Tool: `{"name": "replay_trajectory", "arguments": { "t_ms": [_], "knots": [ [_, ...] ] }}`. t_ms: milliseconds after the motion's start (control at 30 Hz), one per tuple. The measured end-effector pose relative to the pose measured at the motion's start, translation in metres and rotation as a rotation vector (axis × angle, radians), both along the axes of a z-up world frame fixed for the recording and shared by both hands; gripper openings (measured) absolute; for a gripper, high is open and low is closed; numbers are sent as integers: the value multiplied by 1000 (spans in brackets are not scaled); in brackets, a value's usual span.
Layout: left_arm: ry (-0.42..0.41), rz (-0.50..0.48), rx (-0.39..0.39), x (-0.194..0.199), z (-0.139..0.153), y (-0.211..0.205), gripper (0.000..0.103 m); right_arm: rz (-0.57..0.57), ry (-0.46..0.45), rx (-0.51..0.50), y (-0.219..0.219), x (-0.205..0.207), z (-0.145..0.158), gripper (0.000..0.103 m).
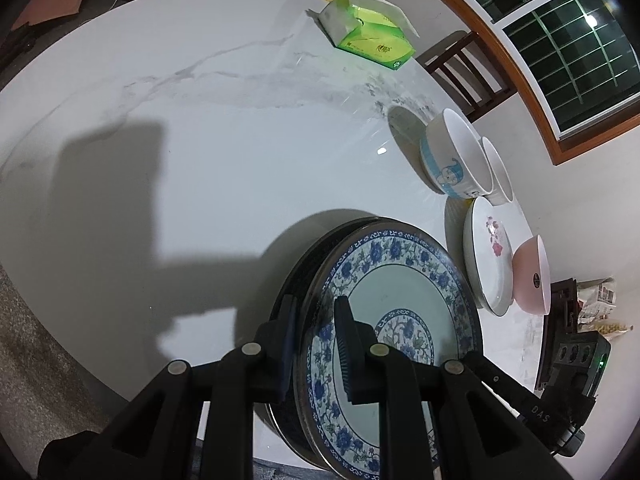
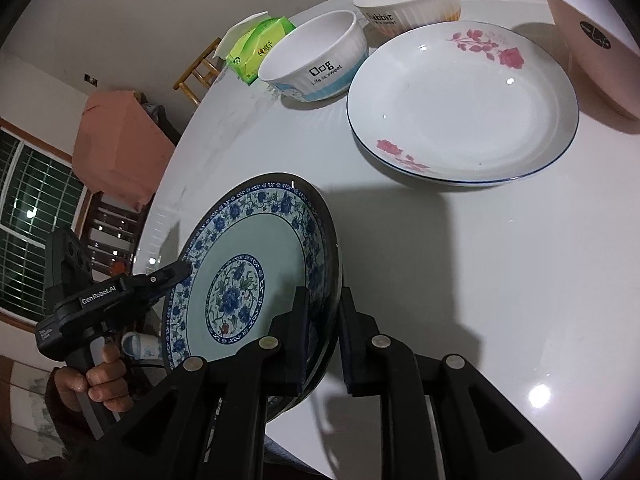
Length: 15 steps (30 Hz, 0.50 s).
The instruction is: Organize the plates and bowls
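A blue-patterned plate (image 2: 256,276) is held at the near edge of the white marble table (image 1: 200,140), gripped on opposite sides of its rim by both grippers. The left gripper (image 1: 316,344) is clamped on the rim, with one finger on the patterned face and the other behind the dark underside. The right gripper (image 2: 324,340) is likewise closed on the rim at the opposite edge, though whether its pads press firmly cannot be told. The plate is tilted, its patterned face turned up and toward the left gripper's side, its far edge raised; whether its low edge touches the table cannot be told. Being round, it has no long axis. In the right wrist view a hand (image 2: 100,384) is seen around the left gripper's handle. Farther across the table a white plate with pink roses (image 2: 460,108) lies flat, face up. Behind it two white bowls, one marked "Dog" (image 2: 316,60) and a ribbed one (image 2: 408,0), stand upright side by side, and a pink bowl (image 2: 592,40) stands just beside the rose plate. A green tissue pack (image 1: 368,36) lies well apart near the far edge.
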<state>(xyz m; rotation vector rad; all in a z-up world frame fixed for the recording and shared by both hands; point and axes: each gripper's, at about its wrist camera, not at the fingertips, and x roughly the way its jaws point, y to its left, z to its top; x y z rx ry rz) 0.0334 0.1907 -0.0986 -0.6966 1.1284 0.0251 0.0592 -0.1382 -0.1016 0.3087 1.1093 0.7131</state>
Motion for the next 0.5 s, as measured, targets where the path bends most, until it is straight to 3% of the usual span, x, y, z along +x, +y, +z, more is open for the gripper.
{"name": "replay_trajectory", "arguments": {
  "t_ms": [167, 500],
  "knots": [
    [11, 0, -1, 0, 0, -1, 18, 2, -8, -9, 4, 1, 1, 24],
    [-1, 7, 26, 3, 5, 0, 18, 18, 27, -38, 10, -1, -13, 25]
  ]
}}
